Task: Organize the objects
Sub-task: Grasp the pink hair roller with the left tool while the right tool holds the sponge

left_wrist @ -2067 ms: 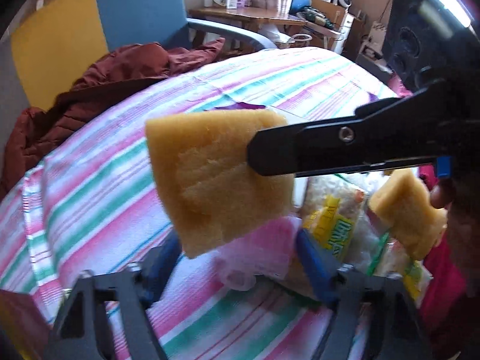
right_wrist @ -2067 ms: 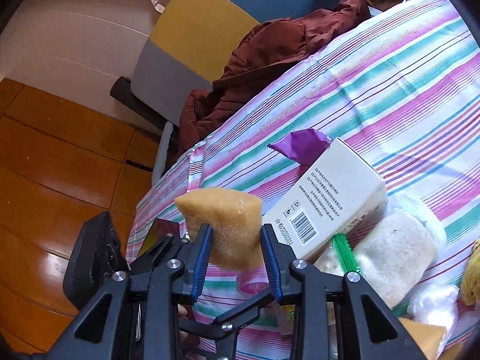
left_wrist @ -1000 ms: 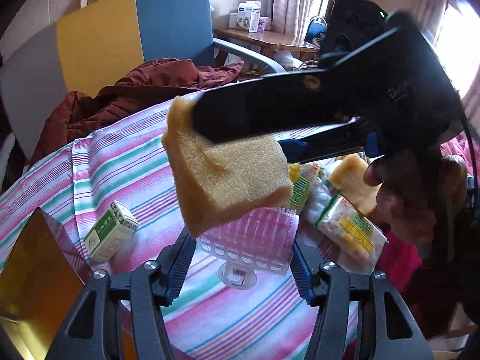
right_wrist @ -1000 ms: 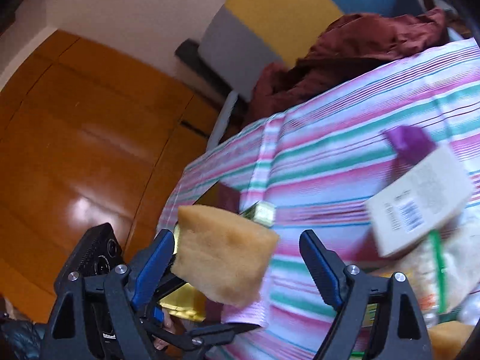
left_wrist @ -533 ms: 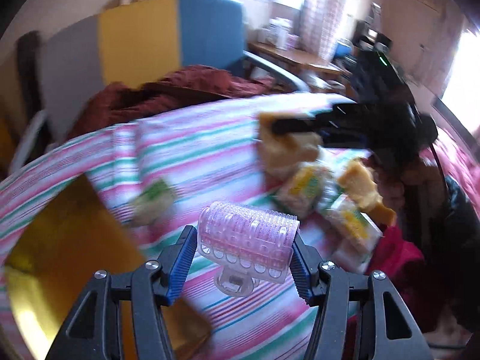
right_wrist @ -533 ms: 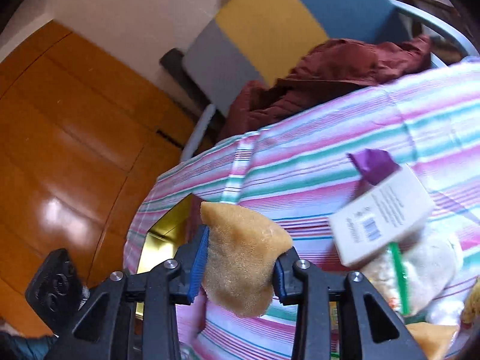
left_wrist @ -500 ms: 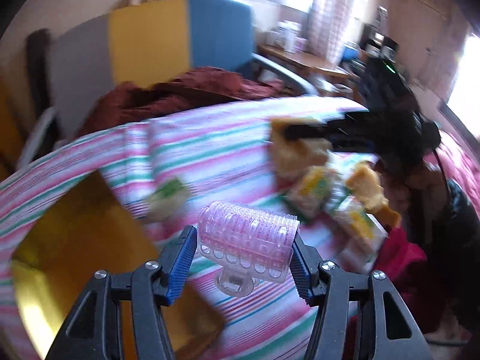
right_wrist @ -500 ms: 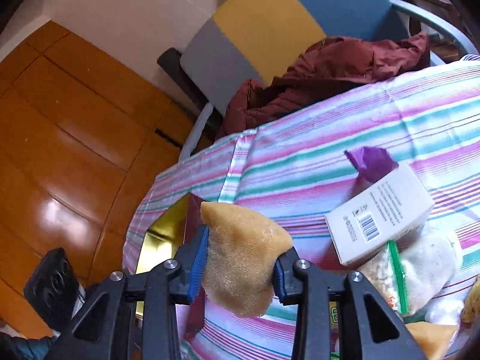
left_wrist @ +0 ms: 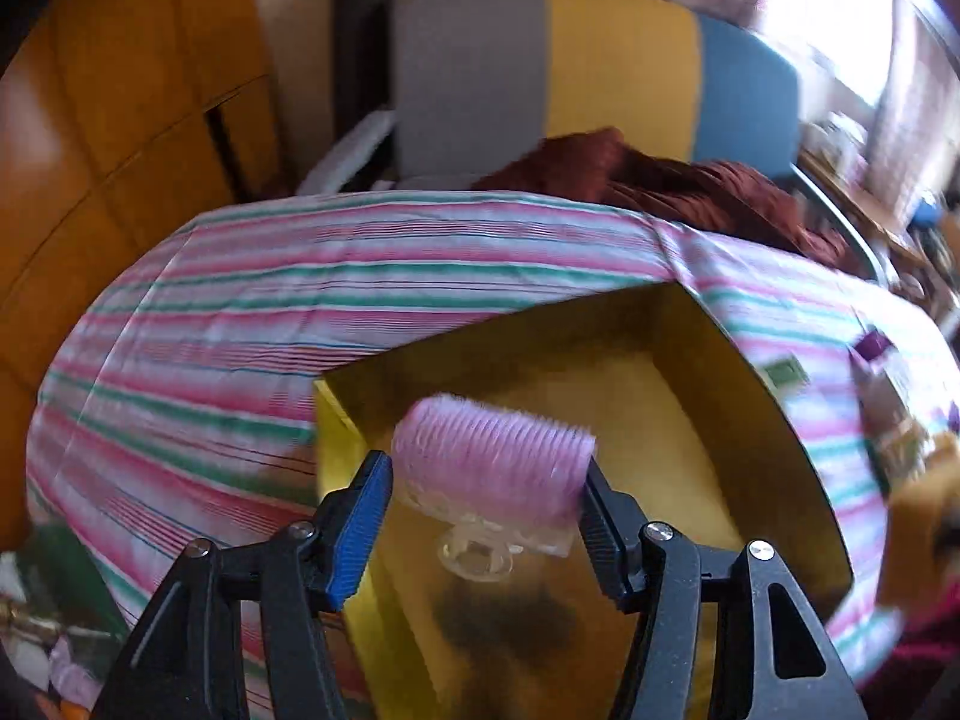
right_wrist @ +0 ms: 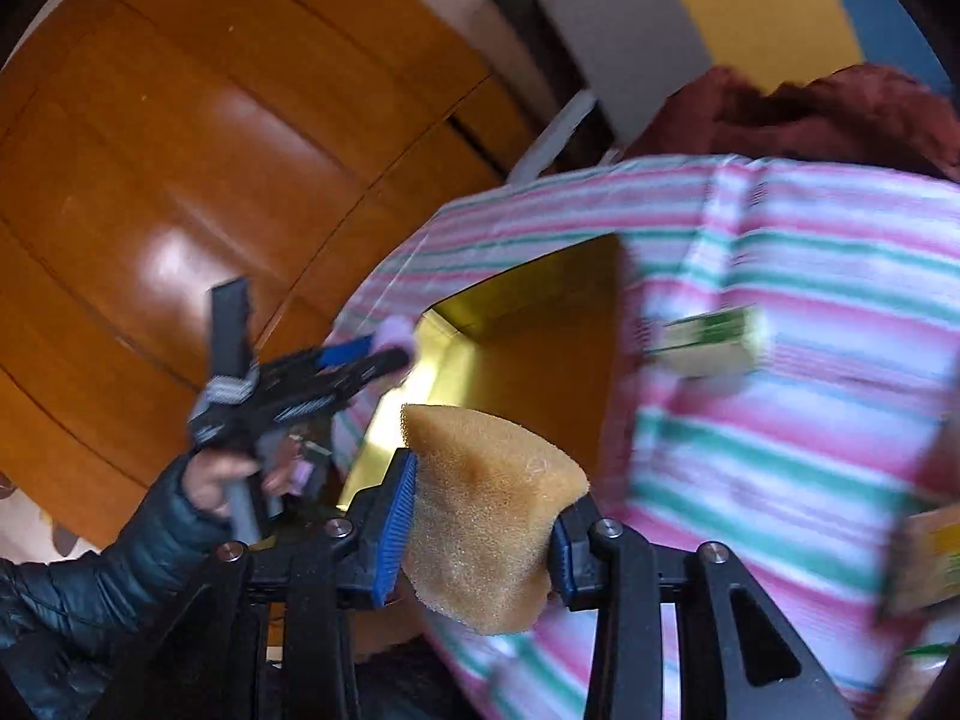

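Pink roller (left_wrist: 492, 456) over gold box (left_wrist: 774, 420)

A striped pink, green and white cloth (left_wrist: 252, 300) is covering the tabletop. Behind it, a grey, yellow and blue padded chair (left_wrist: 600, 66) is holding a crumpled rust-red jacket (left_wrist: 672, 180). Glossy orange wooden panelling (right_wrist: 198, 138) is filling the left side

We see a glossy orange-brown wooden wall (right_wrist: 198, 138), a chair (left_wrist: 600, 60) panelled grey, yellow and blue beyond the striped bed's (left_wrist: 240, 312) far edge, and bright window light (left_wrist: 840, 42) at upper right.
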Demonstrator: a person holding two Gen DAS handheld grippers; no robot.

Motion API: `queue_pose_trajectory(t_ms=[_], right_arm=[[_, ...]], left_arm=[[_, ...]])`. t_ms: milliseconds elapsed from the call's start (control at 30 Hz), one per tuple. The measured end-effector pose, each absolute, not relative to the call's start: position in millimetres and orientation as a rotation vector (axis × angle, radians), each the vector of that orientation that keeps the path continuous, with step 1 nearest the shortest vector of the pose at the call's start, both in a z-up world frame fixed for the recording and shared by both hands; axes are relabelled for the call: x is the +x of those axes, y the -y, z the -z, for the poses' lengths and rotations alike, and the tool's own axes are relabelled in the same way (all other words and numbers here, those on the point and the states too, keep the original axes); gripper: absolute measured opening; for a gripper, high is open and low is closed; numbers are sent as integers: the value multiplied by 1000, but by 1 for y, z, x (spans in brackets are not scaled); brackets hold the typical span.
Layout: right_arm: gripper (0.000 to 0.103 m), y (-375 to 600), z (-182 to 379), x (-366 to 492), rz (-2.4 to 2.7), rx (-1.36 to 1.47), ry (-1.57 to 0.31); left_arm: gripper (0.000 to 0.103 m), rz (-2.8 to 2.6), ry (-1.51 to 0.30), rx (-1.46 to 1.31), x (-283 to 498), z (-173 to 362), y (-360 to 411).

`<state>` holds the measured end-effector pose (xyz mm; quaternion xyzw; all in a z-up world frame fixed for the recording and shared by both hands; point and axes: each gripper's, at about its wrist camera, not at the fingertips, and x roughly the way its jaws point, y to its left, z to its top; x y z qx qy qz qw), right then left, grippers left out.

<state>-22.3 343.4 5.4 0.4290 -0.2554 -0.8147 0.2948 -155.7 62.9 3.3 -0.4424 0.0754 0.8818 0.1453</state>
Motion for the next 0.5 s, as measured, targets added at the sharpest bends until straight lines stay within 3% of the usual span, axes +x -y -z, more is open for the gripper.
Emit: queue_pose_trajectory(t_ms=[100, 167, 400, 500], right_arm=[[39, -308, 10, -33, 2109, 1193, 694], [42, -290, 24, -39, 2098, 1262, 686], [54, -268, 50, -36, 2284, 1530, 418], [76, -272, 45, -25, 2355, 1546, 364]], left_arm=[[83, -2599, -140, -1249, -158, -4, -44], [88, -2620, -87, -1230, -151, -7, -31], [88, -2616, 14, -1232, -108, 3, -4], [88, -2609, 41, -1242, -93, 11, -1]])
